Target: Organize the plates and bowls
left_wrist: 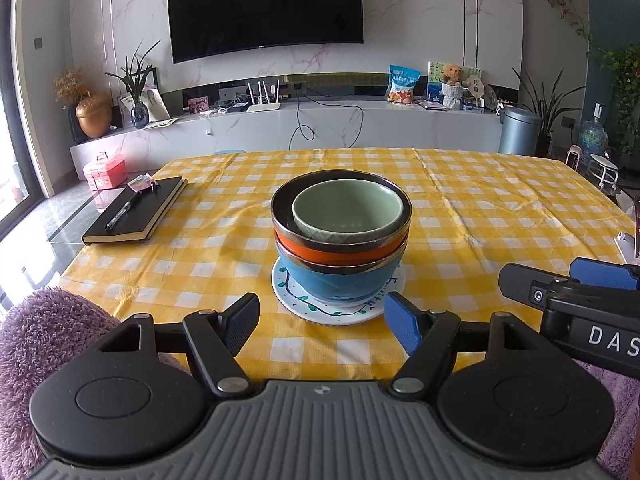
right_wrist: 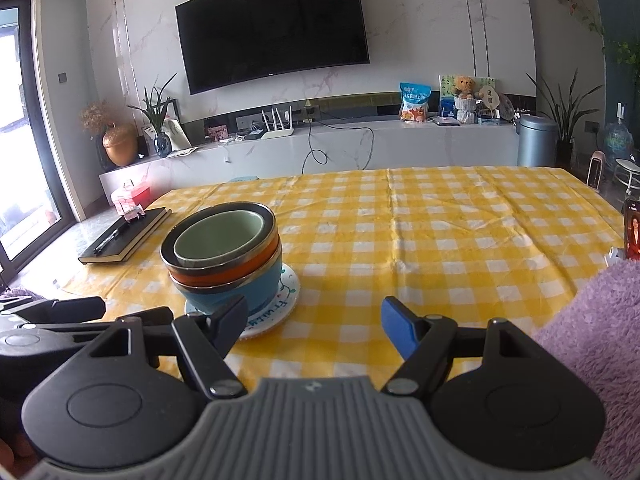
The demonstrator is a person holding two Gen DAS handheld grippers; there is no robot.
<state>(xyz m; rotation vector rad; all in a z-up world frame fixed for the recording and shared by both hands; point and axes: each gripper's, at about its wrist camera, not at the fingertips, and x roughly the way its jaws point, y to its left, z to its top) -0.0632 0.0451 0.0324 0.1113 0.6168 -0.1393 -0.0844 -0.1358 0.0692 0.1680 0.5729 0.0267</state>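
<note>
A stack stands on the yellow checked tablecloth (left_wrist: pixel 480 216): a pale green bowl (left_wrist: pixel 347 210) nests in an orange bowl (left_wrist: pixel 320 254), which nests in a blue bowl (left_wrist: pixel 340 286), all on a white patterned plate (left_wrist: pixel 288 300). My left gripper (left_wrist: pixel 322 320) is open and empty, just in front of the plate. The stack also shows in the right wrist view, with the green bowl (right_wrist: pixel 220 242) on top and the plate (right_wrist: pixel 280 308) below. My right gripper (right_wrist: pixel 314 322) is open and empty, to the right of the stack. Its body shows in the left wrist view (left_wrist: pixel 568 296).
A black notebook (left_wrist: pixel 140 212) with a pen (left_wrist: pixel 122 210) lies at the table's left side. A phone (right_wrist: pixel 632 234) stands at the right edge. A TV cabinet (left_wrist: pixel 320 128) and a wall TV (left_wrist: pixel 264 8) are beyond the table.
</note>
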